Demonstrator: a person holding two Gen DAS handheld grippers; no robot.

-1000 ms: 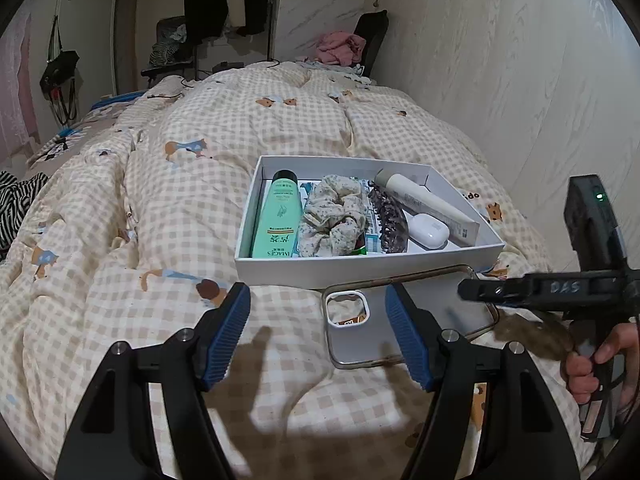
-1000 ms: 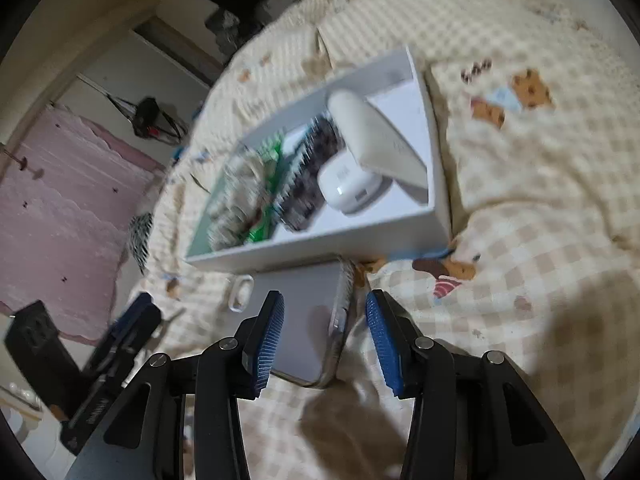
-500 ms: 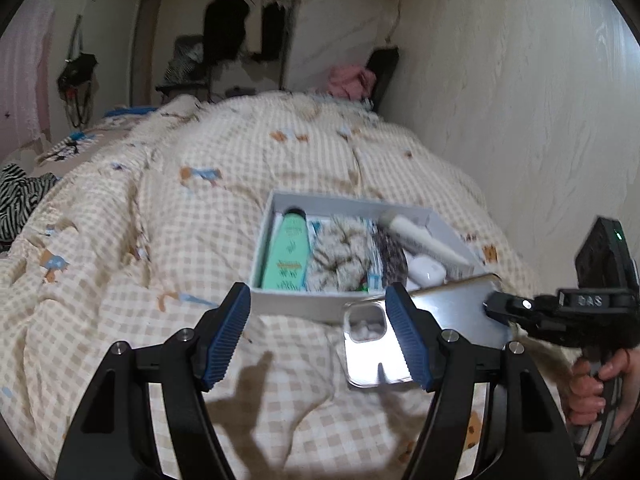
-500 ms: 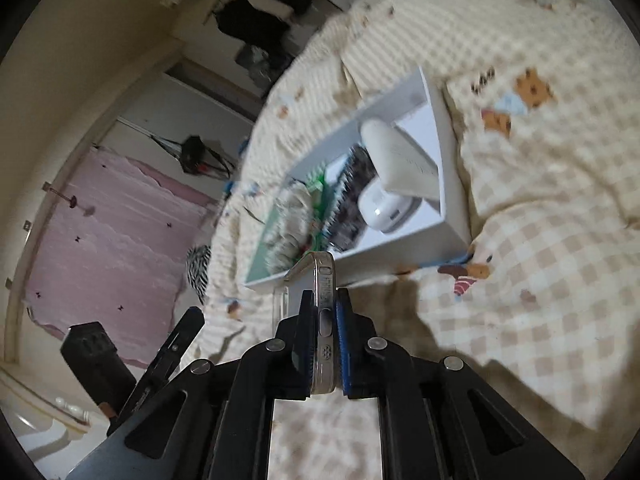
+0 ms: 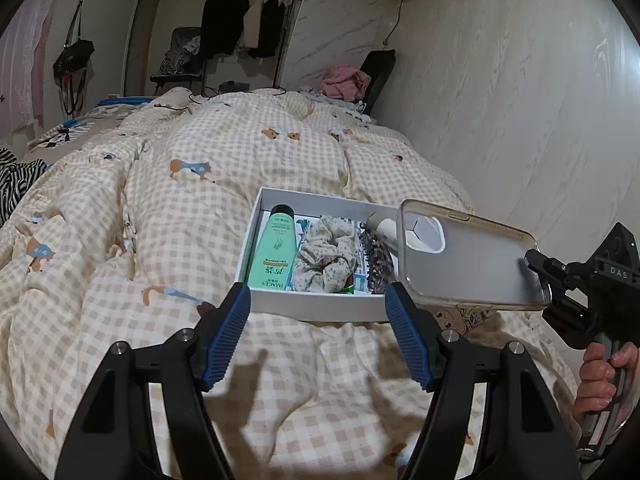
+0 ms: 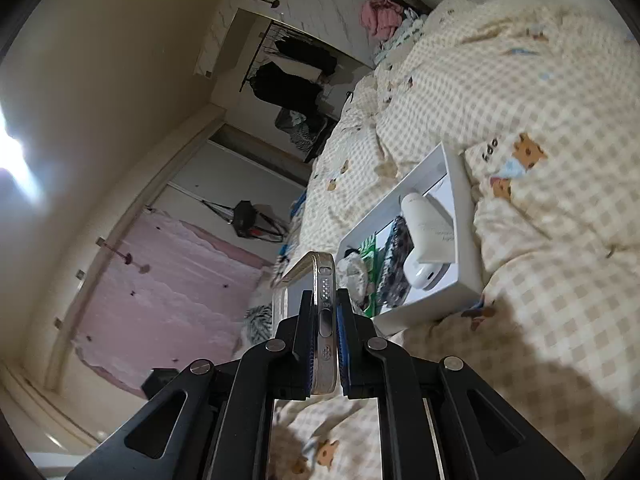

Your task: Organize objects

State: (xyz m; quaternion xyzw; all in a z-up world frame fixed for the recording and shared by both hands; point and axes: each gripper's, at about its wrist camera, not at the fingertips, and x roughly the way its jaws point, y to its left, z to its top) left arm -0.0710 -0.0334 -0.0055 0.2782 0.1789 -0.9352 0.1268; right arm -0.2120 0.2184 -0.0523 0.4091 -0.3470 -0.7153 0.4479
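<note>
A white box (image 5: 312,306) lies on the checked quilt and holds a green bottle (image 5: 273,250), a floral scrunchie (image 5: 328,254), a dark hair clip (image 5: 376,258), a white tube (image 6: 430,222) and a white earbud case (image 6: 422,274). My right gripper (image 6: 325,320) is shut on a clear phone case (image 5: 468,256), gripping its end, and holds it in the air above the box's right end. The case also shows edge-on in the right wrist view (image 6: 322,312). My left gripper (image 5: 318,336) is open and empty, hovering just in front of the box.
The quilt (image 5: 180,240) covers the whole bed. A wood-panel wall (image 5: 500,100) runs along the bed's right side. A clothes rack (image 5: 248,20), a chair with pink cloth (image 5: 352,80) and striped fabric (image 5: 16,172) lie beyond the bed.
My right gripper closed on the phone case lying in front of the box and lifted it up and to the right. My left gripper rose and tilted back slightly.
</note>
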